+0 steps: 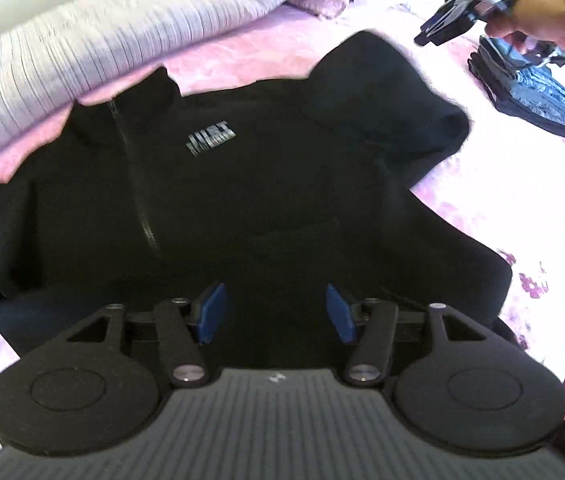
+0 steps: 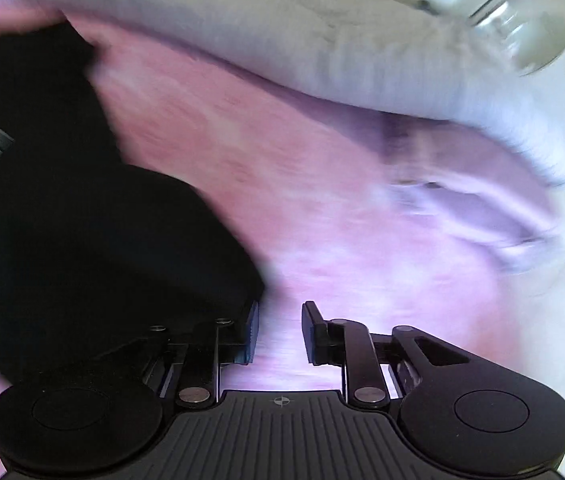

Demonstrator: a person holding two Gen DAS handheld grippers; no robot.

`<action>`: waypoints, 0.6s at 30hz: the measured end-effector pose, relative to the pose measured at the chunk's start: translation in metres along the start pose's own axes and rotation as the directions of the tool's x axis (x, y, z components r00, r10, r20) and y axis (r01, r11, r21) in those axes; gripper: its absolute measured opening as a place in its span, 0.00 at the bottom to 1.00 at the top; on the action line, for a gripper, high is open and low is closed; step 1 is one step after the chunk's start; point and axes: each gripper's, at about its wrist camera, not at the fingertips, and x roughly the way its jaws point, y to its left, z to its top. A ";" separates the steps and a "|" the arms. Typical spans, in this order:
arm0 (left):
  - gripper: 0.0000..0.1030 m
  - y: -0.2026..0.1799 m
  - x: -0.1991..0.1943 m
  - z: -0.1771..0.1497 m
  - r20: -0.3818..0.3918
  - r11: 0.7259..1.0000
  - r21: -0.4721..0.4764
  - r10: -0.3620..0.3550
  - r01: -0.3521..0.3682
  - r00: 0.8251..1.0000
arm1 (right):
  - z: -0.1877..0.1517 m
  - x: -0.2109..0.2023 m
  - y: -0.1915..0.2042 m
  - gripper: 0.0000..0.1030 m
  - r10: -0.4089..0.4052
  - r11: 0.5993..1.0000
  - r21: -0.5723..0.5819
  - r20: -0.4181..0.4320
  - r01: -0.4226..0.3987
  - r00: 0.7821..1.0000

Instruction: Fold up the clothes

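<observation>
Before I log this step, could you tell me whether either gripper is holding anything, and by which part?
Nothing is held: the left gripper is open above the black jacket, and the right gripper has only pink bedding between its pads.

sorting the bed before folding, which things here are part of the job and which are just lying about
Part of the job:
black zip top, spread flat
folded dark clothes stack
left gripper, open over the top
right gripper, open, nothing between its pads

Lying about:
white ribbed blanket
pink bedsheet

Jacket (image 1: 242, 184) lies on bedsheet (image 1: 482, 184), folded stack (image 1: 530, 88) right.
</observation>
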 end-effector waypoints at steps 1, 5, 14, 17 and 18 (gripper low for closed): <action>0.50 -0.001 0.004 -0.001 -0.012 1.000 -0.013 -0.006 0.005 1.000 | -0.002 -0.003 0.002 0.23 0.016 0.999 0.043 0.007 -0.017 1.000; 0.52 -0.005 0.027 -0.001 -0.040 0.999 -0.017 -0.037 0.037 0.999 | -0.022 -0.029 0.016 0.43 0.152 0.955 0.246 0.080 -0.167 0.985; 0.05 -0.028 0.048 -0.033 -0.200 0.992 0.125 0.017 0.008 0.980 | -0.136 -0.104 0.120 0.64 0.638 0.610 0.526 0.117 -0.592 0.761; 0.05 -0.006 0.016 -0.044 -0.169 0.998 0.049 0.053 -0.046 0.984 | -0.157 -0.120 0.144 0.64 0.664 0.609 0.525 0.073 -0.595 0.744; 0.05 0.006 0.000 -0.050 -0.160 0.998 0.003 0.062 -0.062 0.985 | -0.163 -0.124 0.151 0.64 0.668 0.613 0.521 0.061 -0.594 0.742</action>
